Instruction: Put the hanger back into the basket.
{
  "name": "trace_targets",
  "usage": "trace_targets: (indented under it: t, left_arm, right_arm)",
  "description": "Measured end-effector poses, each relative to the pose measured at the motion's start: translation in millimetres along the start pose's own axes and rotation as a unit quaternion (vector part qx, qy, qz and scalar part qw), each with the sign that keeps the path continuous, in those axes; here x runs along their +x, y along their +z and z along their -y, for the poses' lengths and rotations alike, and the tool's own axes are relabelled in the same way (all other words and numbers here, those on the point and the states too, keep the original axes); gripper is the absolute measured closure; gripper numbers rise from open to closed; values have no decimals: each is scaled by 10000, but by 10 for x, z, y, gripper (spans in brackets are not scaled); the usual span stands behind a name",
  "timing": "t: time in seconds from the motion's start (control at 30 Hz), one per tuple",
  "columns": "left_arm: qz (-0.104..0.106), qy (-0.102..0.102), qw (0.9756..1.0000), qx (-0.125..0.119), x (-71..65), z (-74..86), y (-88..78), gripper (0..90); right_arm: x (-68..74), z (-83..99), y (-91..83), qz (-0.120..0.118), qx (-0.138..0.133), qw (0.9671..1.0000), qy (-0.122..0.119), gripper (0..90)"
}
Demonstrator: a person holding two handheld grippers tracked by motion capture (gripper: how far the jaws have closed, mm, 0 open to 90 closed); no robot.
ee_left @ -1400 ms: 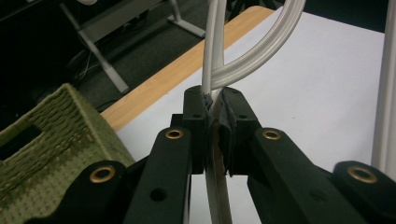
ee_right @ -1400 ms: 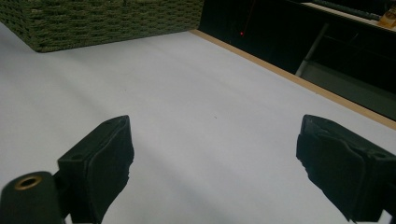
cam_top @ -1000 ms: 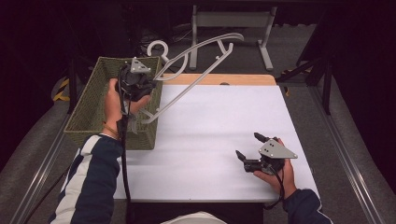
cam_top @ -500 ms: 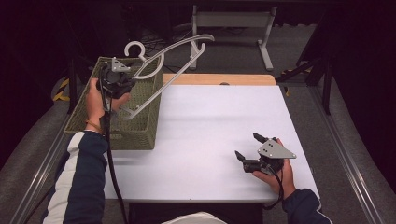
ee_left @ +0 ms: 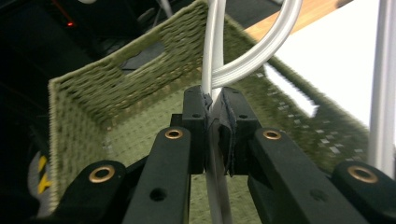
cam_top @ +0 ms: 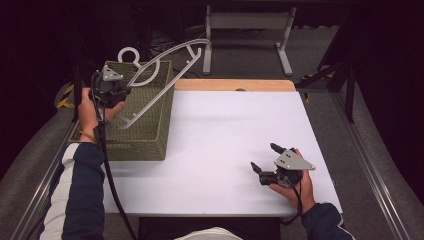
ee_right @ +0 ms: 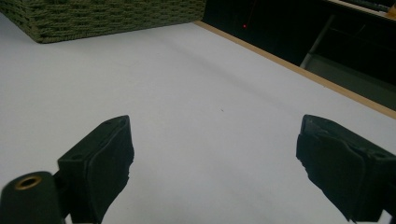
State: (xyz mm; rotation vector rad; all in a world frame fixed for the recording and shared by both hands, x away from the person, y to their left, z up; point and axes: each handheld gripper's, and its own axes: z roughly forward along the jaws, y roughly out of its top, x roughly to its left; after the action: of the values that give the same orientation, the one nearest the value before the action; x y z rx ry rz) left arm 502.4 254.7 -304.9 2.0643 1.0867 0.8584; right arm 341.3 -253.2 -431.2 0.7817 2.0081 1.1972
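A pale grey plastic clothes hanger (cam_top: 175, 48) hangs tilted above a green woven basket (cam_top: 135, 147) at the table's left side. My left gripper (cam_top: 121, 91) is shut on the hanger's lower bar. In the left gripper view the jaws (ee_left: 213, 126) pinch a thin bar of the hanger (ee_left: 261, 56) over the basket's open inside (ee_left: 116, 93). My right gripper (cam_top: 263, 156) rests near the table's front right, open, with nothing between its pads (ee_right: 215, 168).
The white table top (cam_top: 225, 130) has a wooden strip (cam_top: 235, 85) along its far edge. A grey metal stand (cam_top: 247, 22) is on the floor behind the table. In the right gripper view the basket (ee_right: 107, 16) lies far off.
My left gripper has carried the hanger leftward, from beside the basket's right wall to above its inside. The right gripper has stayed still.
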Motion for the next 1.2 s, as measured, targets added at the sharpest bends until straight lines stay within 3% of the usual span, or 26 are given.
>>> trace_targets:
  t: [0.2, 0.27, 0.47, 0.53, 0.6, 0.67, 0.9, 1.1, 1.2]
  left_arm:
    - [-45, -136, 9998, 126, 111, 113, 96, 818]
    - [-118, -86, 9997, 214, 140, 166, 131, 818]
    - [-111, -237, 9988, 409, 247, 338, 179, 817]
    - [-99, -354, 9986, 370, 265, 379, 187, 816]
    - [-55, -358, 9986, 381, 271, 393, 195, 816]
    - [-171, -319, 9984, 438, 281, 403, 213, 813]
    - [-213, -460, 9974, 522, 348, 456, 262, 811]
    - [-382, -548, 9957, 650, 392, 504, 309, 806]
    - [-454, -534, 9952, 688, 382, 495, 304, 755]
  right_arm:
    - [4, 9, 16, -13, 48, 10000, -15, 115]
    - [3, 8, 17, 23, 47, 10000, -19, 116]
    - [-1, 15, 23, 55, 54, 10000, 13, 117]
    - [-4, 16, 23, 56, 52, 10000, 24, 117]
    - [-4, 18, 25, 51, 60, 10000, 38, 118]
    - [0, 18, 28, 38, 74, 10000, 27, 118]
    - [13, 23, 42, -4, 125, 9999, -26, 118]
    - [9, 31, 47, -26, 159, 9999, -17, 117]
    - [10, 31, 52, -36, 165, 9998, -42, 117]
